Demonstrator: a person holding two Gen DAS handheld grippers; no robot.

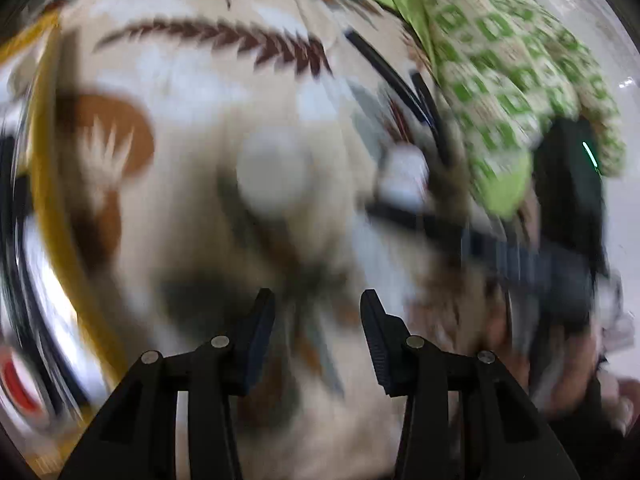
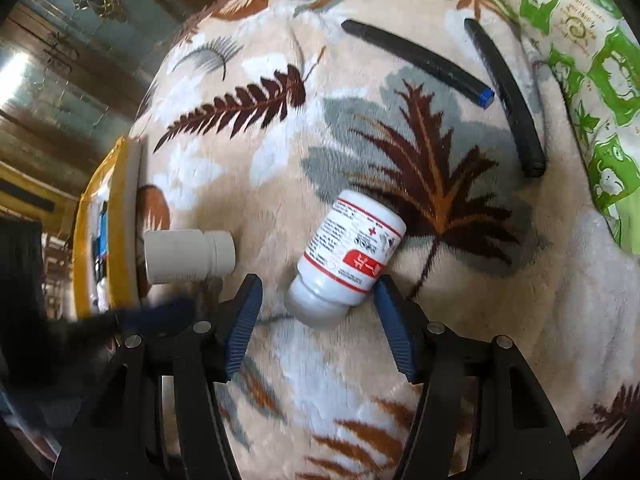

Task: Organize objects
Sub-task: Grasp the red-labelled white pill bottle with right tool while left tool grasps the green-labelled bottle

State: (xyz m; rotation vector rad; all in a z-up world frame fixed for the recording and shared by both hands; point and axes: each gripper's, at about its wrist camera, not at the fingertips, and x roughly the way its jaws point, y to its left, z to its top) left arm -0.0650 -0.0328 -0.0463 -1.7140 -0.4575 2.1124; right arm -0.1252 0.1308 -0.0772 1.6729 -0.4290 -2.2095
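Surface: we see a plush blanket [image 2: 248, 184] printed with brown and grey leaves; it carries everything here, and its soft pile keeps round things from rolling

Labelled bottle [image 2: 352, 250]: a white pill bottle with a red-and-white label lies tilted on its side, cap end toward the camera, near the middle of the blanket

Right hand-held gripper [image 2: 318, 312]: its blue-padded fingers stand wide apart around the bottle's cap end; the right pad seems to touch the label edge and the left pad is clear of it, so we judge the bottle rests on the blanket unheld

Plain bottle [image 2: 188, 256]: a white bottle without a label lies on its side just beside the yellow tray [image 2: 122, 216] at the blanket's left edge, likely the collecting place

Black pens: one with a blue end [image 2: 420, 62] and one all black [image 2: 508, 96] lie well apart from the bottles, near the green patterned cloth [image 2: 592, 80]

Left hand-held gripper [image 1: 318, 320]: fingers apart with nothing between them; this view is heavily blurred, and the pale round shape [image 1: 276, 178] ahead of it may be one of the bottles
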